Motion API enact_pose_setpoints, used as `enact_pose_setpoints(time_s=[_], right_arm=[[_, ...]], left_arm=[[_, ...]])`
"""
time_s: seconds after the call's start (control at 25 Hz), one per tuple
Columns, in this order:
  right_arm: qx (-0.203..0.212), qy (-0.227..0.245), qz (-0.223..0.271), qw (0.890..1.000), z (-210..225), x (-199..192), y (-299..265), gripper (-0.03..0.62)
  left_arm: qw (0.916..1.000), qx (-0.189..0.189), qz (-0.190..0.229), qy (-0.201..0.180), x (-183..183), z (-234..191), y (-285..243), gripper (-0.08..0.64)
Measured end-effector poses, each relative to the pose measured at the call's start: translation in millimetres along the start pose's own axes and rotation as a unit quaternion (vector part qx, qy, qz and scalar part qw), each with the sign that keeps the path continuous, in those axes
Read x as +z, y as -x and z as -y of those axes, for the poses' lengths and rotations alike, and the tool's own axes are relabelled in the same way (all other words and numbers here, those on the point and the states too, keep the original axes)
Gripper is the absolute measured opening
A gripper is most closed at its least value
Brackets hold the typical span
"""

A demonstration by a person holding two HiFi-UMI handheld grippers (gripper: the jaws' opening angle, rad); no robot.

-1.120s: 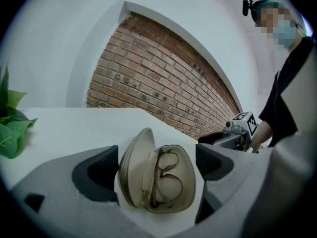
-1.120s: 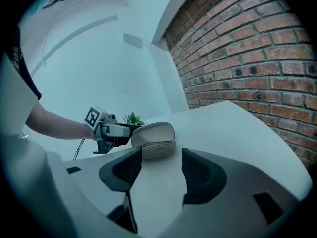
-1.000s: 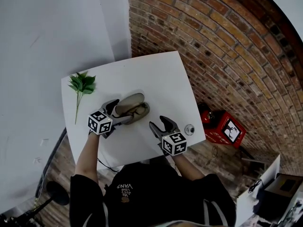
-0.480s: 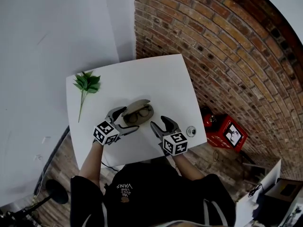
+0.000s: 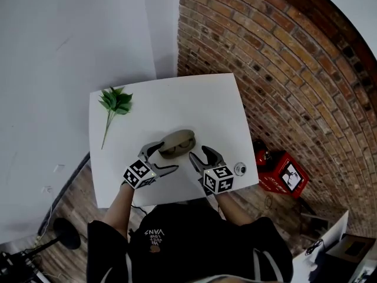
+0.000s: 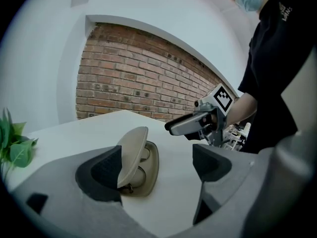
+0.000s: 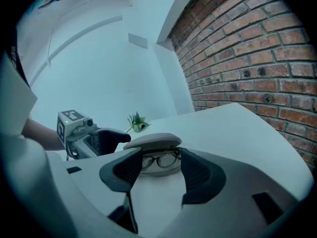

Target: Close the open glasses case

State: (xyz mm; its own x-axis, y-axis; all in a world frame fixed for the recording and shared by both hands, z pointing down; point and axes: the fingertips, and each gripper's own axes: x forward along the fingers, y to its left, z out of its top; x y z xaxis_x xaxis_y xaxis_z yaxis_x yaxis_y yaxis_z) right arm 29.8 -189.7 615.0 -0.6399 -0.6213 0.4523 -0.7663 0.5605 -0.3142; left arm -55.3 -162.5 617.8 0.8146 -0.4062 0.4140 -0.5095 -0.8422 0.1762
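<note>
Taupe glasses case (image 5: 177, 144): near the front middle of the white table (image 5: 177, 99), between the two grippers; lid half raised, not shut.
Lid (image 6: 131, 151): tilted on its hinge over the tray; in the left gripper view its back edge sits right at the left-hand pad, contact cannot be told.
Glasses (image 7: 161, 158): dark-framed, lying inside the case under the lid.
Left gripper (image 5: 166, 158): jaws wide apart, nothing clamped; the case lies in the gap toward one pad (image 6: 101, 170).
Right gripper (image 5: 198, 155): jaws spread, nothing gripped; low over the table just beside the case's right end, the case framed beyond its pads (image 7: 198, 170).
Green plant sprig (image 5: 115, 102): flat on the table's far left corner, well apart from the case.
Small round silvery object (image 5: 240, 168): at the table's front right edge, near the right gripper.
Red crate (image 5: 283, 173): on the floor right of the table, by the brick wall (image 5: 283, 58).
</note>
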Motion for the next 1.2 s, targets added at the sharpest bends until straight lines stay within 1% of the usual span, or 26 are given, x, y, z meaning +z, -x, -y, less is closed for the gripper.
enact_pose_setpoints(time_s=[0.32, 0.68, 0.88, 1.04, 1.2], right_arm=[[-0.003, 0.016, -0.006, 1.0, 11, 6, -19, 0.227], [-0.001, 0.041, -0.032, 0.999, 19, -1, -41, 0.229], [0.003, 0.041, -0.048, 0.998, 20, -10, -47, 0.225], [0.0, 0.041, -0.062, 0.997, 23, -19, -49, 0.225], [-0.001, 0.037, -0.062, 0.997, 24, -20, -52, 0.225]], left_arm=[[0.9999, 0.009, -0.012, -0.001, -11, 10, -4, 0.416], [0.9996, 0.015, -0.015, 0.016, -21, 17, -9, 0.39], [0.9991, 0.02, -0.014, 0.034, -26, 19, -13, 0.391], [0.9988, 0.015, -0.026, 0.038, -33, 24, -16, 0.391], [0.9986, 0.016, -0.022, 0.045, -34, 23, -16, 0.39]])
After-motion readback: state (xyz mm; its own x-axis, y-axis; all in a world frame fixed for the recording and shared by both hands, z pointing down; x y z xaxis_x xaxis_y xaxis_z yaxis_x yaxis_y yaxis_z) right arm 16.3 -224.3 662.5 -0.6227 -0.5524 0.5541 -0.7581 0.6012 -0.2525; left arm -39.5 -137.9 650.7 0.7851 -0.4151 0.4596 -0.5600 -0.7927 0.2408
